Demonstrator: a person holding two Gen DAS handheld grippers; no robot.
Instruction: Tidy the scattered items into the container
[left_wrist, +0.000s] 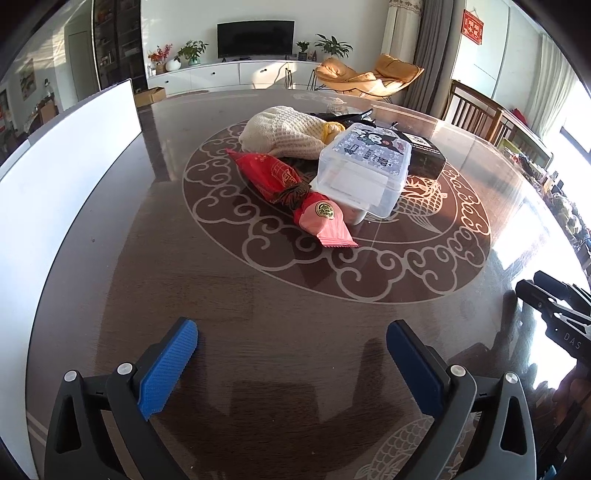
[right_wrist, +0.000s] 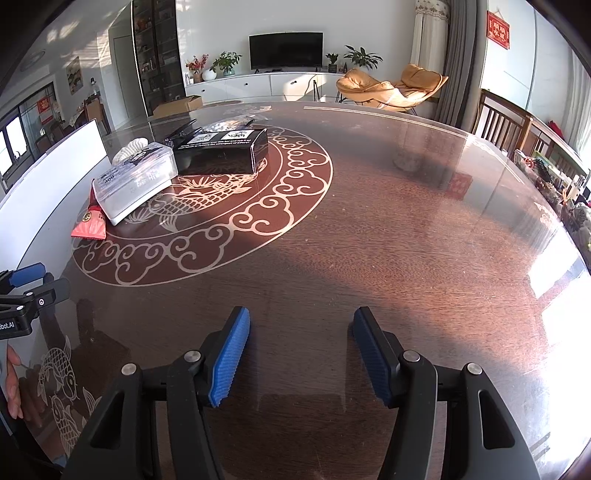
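Both grippers hover low over the bare near edge of the table (left_wrist: 258, 350), and nothing is in either. The left gripper (left_wrist: 291, 354) has its blue pads spread as wide as they go, with only wood and its own shadow between them. The right gripper (right_wrist: 301, 354) sits about half open, again with just tabletop in the gap; its figure has crept up, but right now the jaws look settled. Further out, on the cloud-pattern ring, lies the clutter: nearest, a pink wrapper (left_wrist: 327, 221) touching a red packet (left_wrist: 267, 175), with a dark knotted bundle (left_wrist: 293, 194) wedged where they meet. Just beside those stands a clear box (left_wrist: 364, 168), lid on; I take it for the container, though that is a guess. Behind it are a cream knit cloth (left_wrist: 284, 133), a black carton (left_wrist: 424, 151) and a dark clip (left_wrist: 347, 116) at the very back. The white board (left_wrist: 66, 155) stands off to the left. My read: the reach is only starting. The lid likely wants lifting first, so steady the box with the right and use the wide left on the lid. Otherwise go for the pink wrapper, flat and slippery, so come in low and pinch its crimped end.
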